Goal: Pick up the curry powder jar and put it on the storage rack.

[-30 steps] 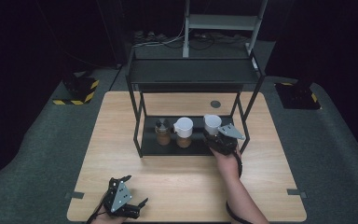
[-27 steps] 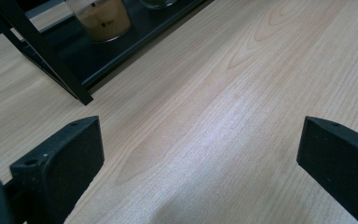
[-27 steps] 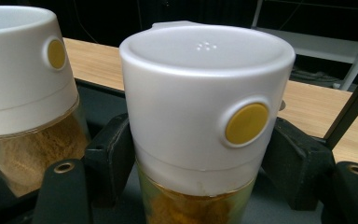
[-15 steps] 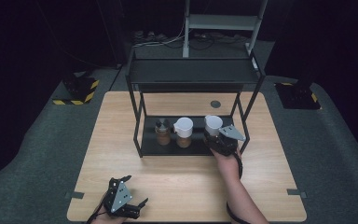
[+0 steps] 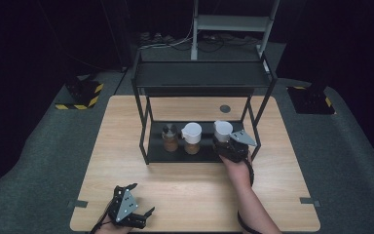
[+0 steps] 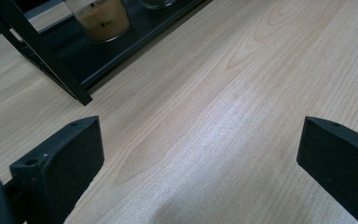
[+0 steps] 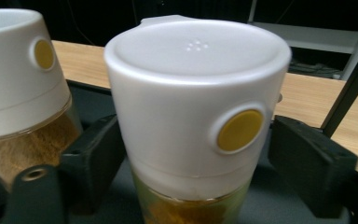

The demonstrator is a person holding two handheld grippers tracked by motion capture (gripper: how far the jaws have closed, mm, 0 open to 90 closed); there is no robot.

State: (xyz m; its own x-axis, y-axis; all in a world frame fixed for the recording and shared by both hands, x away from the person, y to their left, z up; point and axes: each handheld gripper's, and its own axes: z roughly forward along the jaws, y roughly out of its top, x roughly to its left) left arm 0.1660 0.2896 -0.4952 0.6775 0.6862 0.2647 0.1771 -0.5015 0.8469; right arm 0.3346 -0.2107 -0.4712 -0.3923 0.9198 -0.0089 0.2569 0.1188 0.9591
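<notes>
Spice jar [image 7: 193,116] set down on the shelf rack [image 5: 175,155].
Right gripper [image 7: 196,158] has just been opening, jaws released beside it; left gripper [image 6: 196,154] idles open.

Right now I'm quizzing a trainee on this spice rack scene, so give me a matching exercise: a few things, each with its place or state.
Things:
1. left gripper
2. right gripper
3. middle jar
4. rack's top shelf

Places or states:
A. bare
B. jaws either side of the right jar
C. near table edge, open
D. between two other jars

Pairs: 1-C, 2-B, 3-D, 4-A
</notes>
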